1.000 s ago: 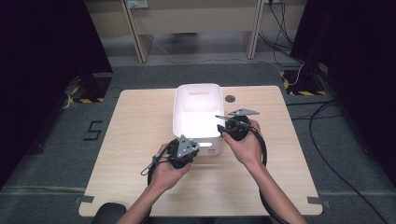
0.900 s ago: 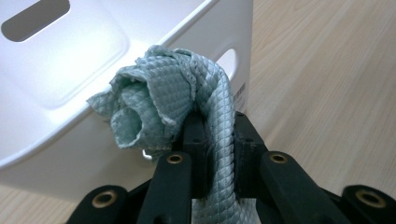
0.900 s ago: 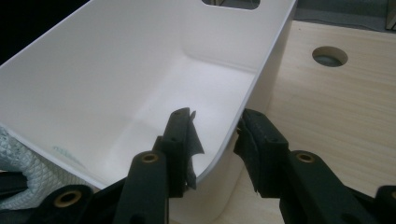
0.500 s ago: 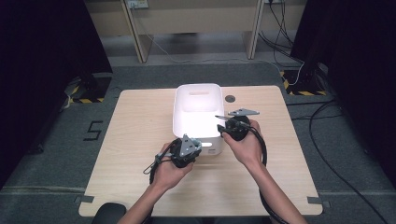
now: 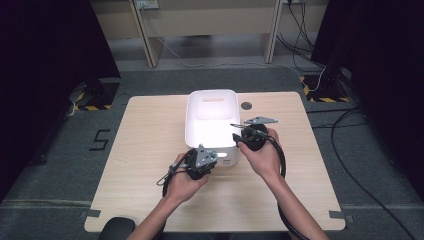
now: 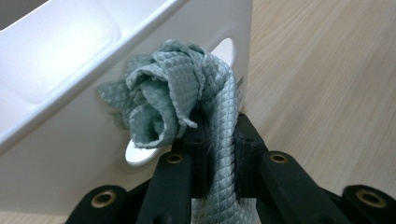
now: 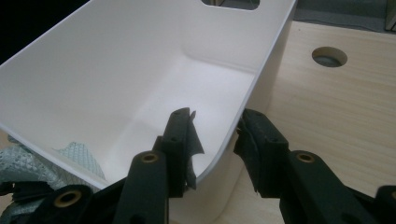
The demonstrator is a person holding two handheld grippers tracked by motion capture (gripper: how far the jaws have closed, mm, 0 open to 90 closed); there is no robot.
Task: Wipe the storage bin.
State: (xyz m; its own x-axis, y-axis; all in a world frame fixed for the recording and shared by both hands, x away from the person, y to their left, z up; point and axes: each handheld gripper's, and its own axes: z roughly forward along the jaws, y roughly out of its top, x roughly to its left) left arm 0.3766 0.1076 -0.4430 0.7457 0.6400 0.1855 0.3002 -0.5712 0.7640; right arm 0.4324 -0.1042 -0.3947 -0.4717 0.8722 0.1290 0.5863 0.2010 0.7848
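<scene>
A white plastic bin stands in the middle of the wooden table. My left gripper sits at the bin's near wall and is shut on a pale green waffle-weave cloth. The bunched cloth presses against the outside of the bin, by its handle slot. My right gripper straddles the bin's near right corner. In the right gripper view one jaw is inside the bin and the other outside, and the right gripper is closed on the wall. The cloth peeks in at the lower left.
A round cable hole lies in the tabletop just right of the bin's far end. Bare wood stretches to the left and right of the bin and along the near edge. Cables trail across the grey floor to the right of the table.
</scene>
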